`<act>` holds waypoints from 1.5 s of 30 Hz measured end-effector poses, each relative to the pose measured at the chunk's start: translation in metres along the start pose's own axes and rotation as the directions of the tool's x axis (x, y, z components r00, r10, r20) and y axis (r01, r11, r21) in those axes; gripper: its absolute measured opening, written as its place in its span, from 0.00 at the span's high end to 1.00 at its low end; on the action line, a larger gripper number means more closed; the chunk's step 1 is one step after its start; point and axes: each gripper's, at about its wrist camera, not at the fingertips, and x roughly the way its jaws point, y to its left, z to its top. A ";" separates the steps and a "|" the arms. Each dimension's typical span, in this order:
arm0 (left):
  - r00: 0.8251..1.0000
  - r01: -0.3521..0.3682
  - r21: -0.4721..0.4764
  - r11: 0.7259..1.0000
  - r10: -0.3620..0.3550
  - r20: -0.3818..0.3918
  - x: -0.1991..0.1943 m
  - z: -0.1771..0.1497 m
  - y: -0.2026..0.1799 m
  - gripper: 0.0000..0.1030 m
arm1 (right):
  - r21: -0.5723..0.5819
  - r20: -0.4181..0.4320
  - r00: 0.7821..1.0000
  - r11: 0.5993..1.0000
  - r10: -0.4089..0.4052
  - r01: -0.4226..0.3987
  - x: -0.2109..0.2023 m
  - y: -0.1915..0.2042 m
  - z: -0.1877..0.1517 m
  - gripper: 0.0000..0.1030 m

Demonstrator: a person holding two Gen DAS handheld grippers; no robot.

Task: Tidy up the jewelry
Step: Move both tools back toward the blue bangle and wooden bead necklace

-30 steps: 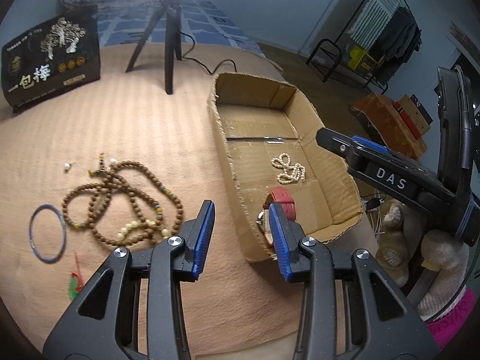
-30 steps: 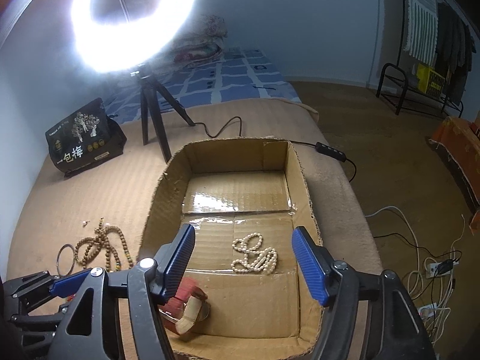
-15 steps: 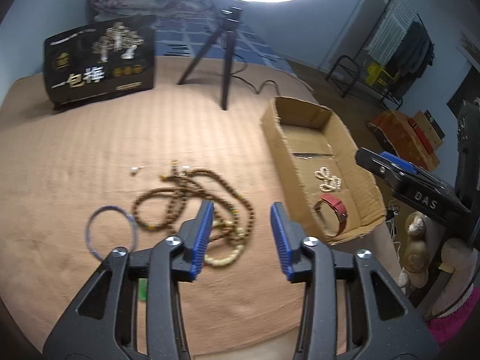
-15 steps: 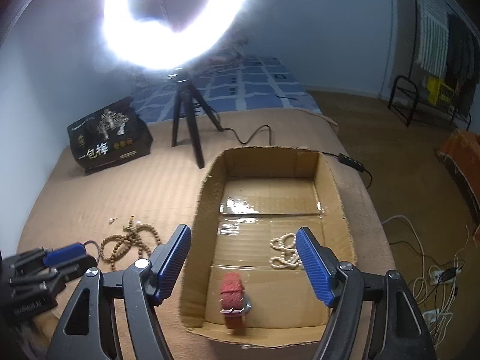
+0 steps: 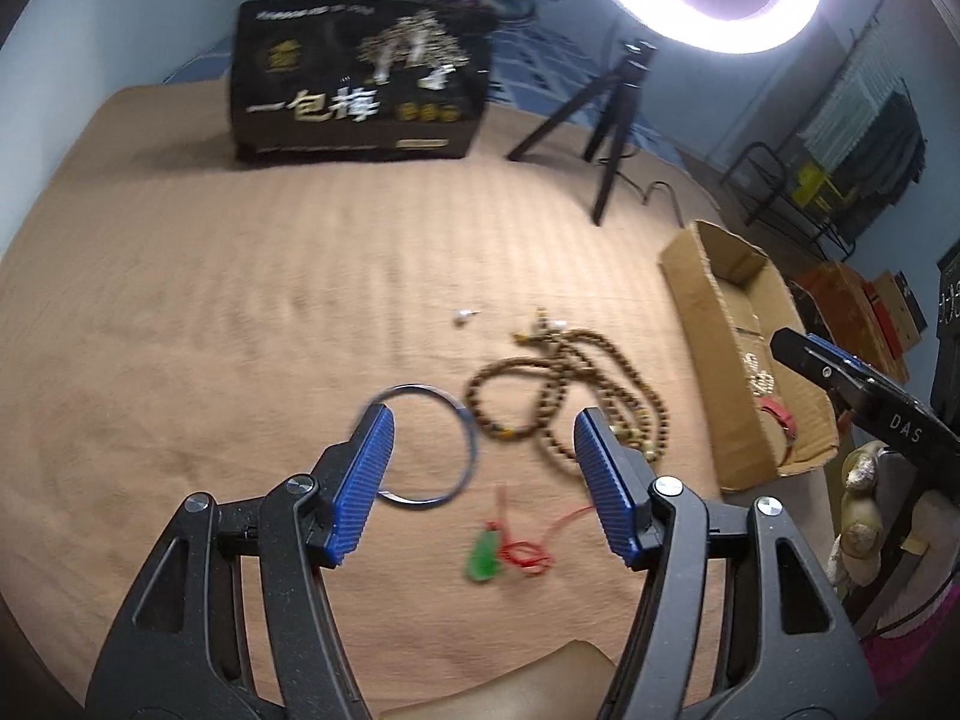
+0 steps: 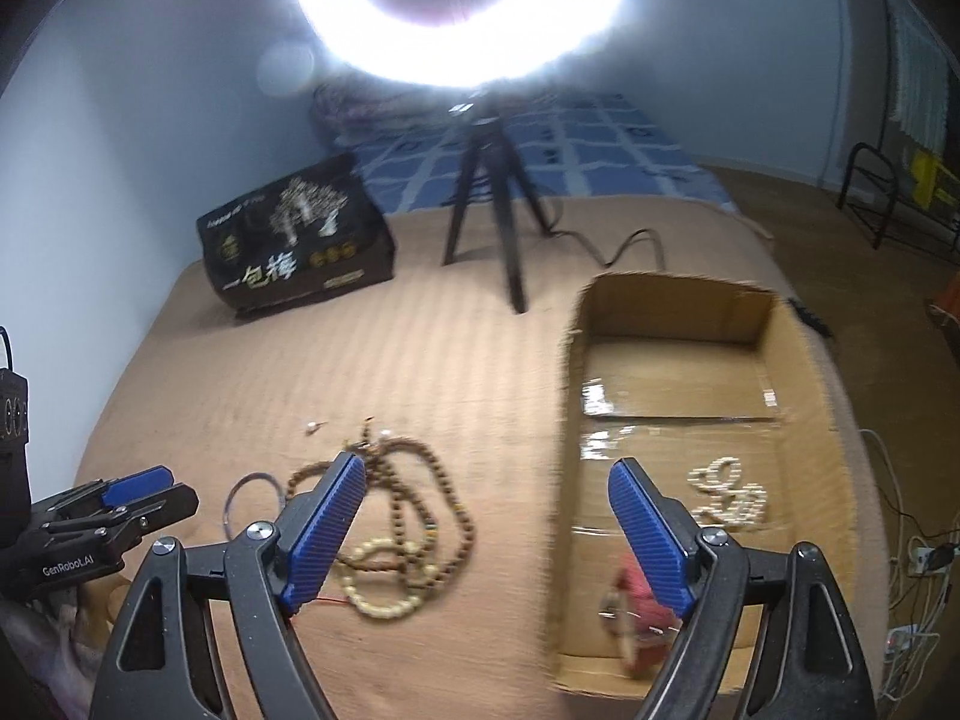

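A tangle of brown wooden bead strings (image 5: pixel 576 396) (image 6: pixel 414 492) lies on the tan bed cover, with a thin blue bangle (image 5: pixel 420 444) (image 6: pixel 252 498) to its left and a green pendant on a red cord (image 5: pixel 486 558) nearer me. My left gripper (image 5: pixel 480 480) hovers over the bangle and beads, jaws opening, nothing between them. My right gripper (image 6: pixel 486 534) hangs over the left wall of the cardboard box (image 6: pixel 570 420) (image 5: pixel 690 300), jaws opening, also empty. A pearl string (image 6: pixel 729 495) and a red watch (image 6: pixel 636 606) lie in the box.
A tiny white earring (image 5: pixel 465 317) lies beyond the beads. A black gift bag (image 5: pixel 360 78) and a ring light on a tripod (image 5: pixel 606 120) stand at the back of the bed. Cables and a power strip (image 6: pixel 924 552) lie on the floor, right.
Both grippers swung left, away from the box toward the loose jewelry, and both opened wider. The red watch, earlier near the left gripper's fingers, now lies flat in the box.
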 end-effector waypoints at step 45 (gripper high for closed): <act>0.981 -0.112 0.029 0.993 0.115 -0.158 0.080 -0.012 0.008 0.23 | -0.018 -0.222 0.972 0.996 0.081 -0.088 0.103 0.057 0.011 0.06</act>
